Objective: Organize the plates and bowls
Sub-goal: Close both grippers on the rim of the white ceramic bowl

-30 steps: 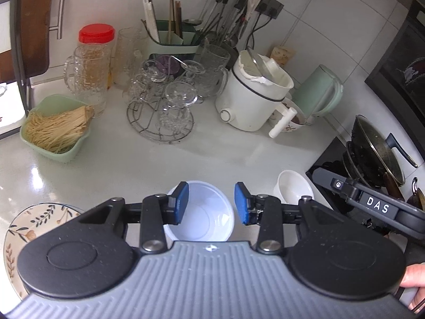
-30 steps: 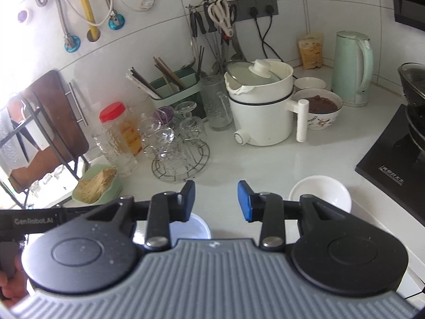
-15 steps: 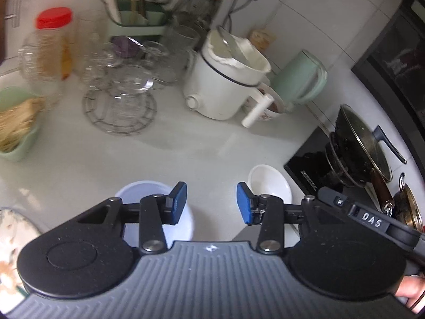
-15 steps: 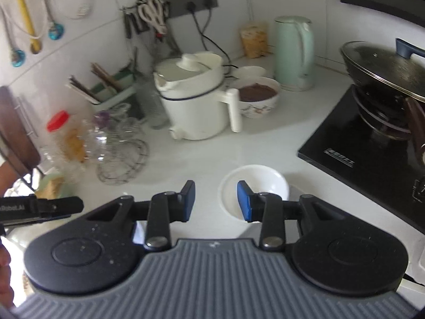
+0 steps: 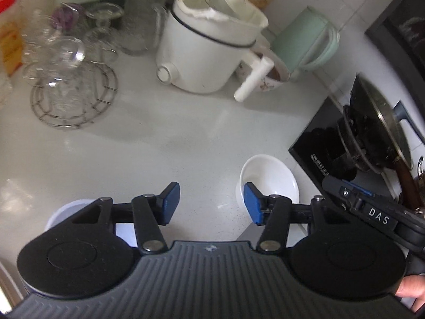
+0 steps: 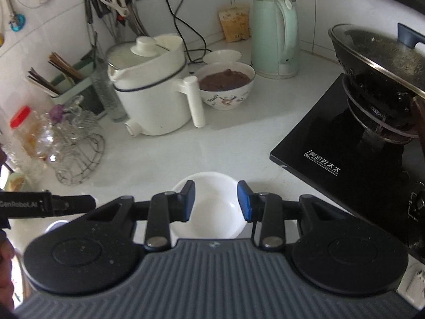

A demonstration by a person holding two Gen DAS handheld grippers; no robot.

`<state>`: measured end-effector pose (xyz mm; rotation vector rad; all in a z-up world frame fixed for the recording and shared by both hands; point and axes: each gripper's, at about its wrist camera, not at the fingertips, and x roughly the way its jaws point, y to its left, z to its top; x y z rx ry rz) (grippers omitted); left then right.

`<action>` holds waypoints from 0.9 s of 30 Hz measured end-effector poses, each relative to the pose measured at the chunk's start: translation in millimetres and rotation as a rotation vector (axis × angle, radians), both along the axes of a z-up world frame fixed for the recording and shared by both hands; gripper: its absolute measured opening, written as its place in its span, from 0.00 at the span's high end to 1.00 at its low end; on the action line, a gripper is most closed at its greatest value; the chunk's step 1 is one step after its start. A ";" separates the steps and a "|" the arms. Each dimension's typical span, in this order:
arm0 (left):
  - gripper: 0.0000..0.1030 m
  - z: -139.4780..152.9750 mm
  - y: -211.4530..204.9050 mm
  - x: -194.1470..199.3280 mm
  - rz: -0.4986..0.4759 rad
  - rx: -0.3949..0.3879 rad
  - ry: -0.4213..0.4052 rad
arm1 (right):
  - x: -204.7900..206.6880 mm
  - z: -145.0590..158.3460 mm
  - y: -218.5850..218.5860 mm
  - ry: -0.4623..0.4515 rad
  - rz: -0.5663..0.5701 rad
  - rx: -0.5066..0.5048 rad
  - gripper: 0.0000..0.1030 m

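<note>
White bowl sits on my white counter beside the black cooktop. Since the earlier frame, my empty right gripper now frames it, part-open; left gripper opening, empty.

White counter under me carries: small white bowl, lavender bowl, electric pot, patterned bowl, kettle, wire glass rack, black cooktop.

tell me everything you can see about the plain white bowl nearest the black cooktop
The plain white bowl is round, glossy and ceramic-looking, with a smooth unpatterned rim. It stands upright and empty on the white countertop, beside the corner of the black cooktop. In the right wrist view it lies behind and between the right gripper's blue-padded jaws; whether they touch it is unclear. No other dish touches it.
</note>
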<state>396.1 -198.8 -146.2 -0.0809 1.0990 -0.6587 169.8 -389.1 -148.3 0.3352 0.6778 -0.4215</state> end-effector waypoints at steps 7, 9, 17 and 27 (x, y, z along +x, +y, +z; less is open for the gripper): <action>0.42 -12.4 -42.9 16.8 -0.072 0.052 0.026 | 20.1 -25.6 -28.7 0.074 -0.007 0.136 0.63; 0.42 -17.5 -52.4 20.2 -0.086 0.046 0.038 | 24.8 -31.0 -33.1 0.091 -0.013 0.146 0.63; 0.43 -50.4 -88.1 30.5 -0.141 0.079 0.125 | 30.6 -50.4 -52.9 0.140 -0.036 0.184 0.64; 0.45 -75.2 -102.0 33.3 -0.144 0.059 0.204 | 36.7 -70.5 -58.4 0.198 -0.021 0.174 0.64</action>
